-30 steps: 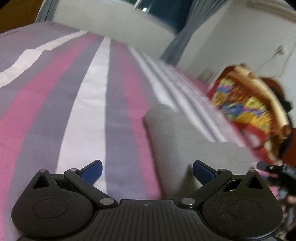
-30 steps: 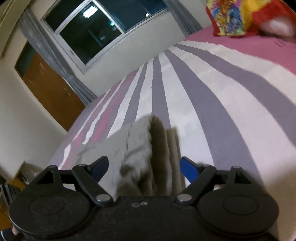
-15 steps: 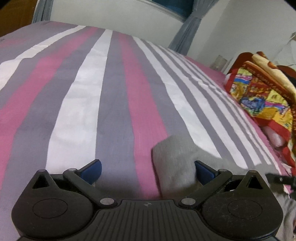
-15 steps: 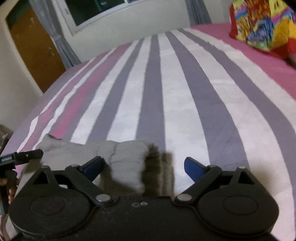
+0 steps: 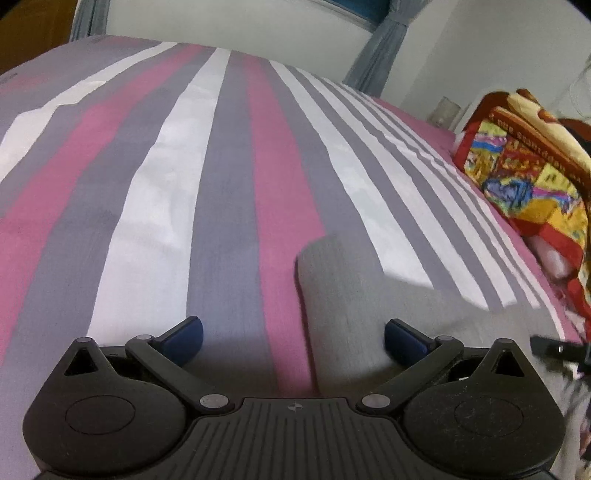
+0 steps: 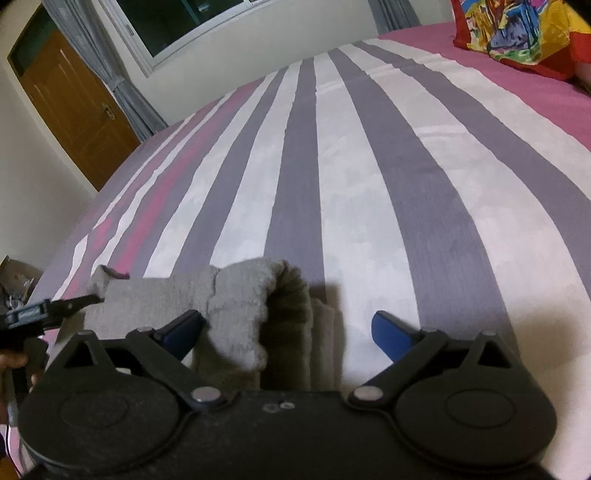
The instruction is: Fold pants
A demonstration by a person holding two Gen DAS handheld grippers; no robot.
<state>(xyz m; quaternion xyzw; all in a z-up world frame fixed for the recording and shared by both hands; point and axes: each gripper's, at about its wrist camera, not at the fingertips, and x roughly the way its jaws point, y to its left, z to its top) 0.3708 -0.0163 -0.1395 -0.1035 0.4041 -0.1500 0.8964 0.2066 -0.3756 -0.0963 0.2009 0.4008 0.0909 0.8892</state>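
Grey pants point(image 5: 373, 314) lie folded on the striped bedsheet point(image 5: 229, 206), a compact bundle near the bed's near edge, between the two grippers.

Left gripper point(image 5: 293, 334): jaws spread wide, nothing pinched. Its left blue fingertip point(image 5: 184, 334) sits over bare sheet, clear of the cloth. The right one hangs over the grey fabric; whether it touches, I cannot tell. The bundle's rounded folded corner pokes forward just right of the gap's centre, over a pink stripe.

Right gripper point(image 6: 288, 330): jaws opening, already wide. The pants point(image 6: 229, 314) sit partly between them, at the left side of the gap. Left fingertip point(image 6: 183, 332) is right up against the cloth's edge, the right one stands off over a white stripe with open sheet between it and the fabric. No squeeze on the cloth, so not gripped. In this view the bundle's end shows stacked layers with a rolled fold and a darker hollow on its right; a shadow falls on the sheet beyond it.

From the right wrist view, the other gripper's black tip reaches the far-left corner of the pants, with a bit of a hand point(image 6: 14, 360) behind it at the frame edge.

Around: colourful patterned blanket point(image 5: 524, 173) heaped at the right side of the bed, well apart from the pants. Wooden door point(image 6: 74, 107), window point(image 6: 207, 26) and grey curtains point(image 6: 122, 85) on the far wall.
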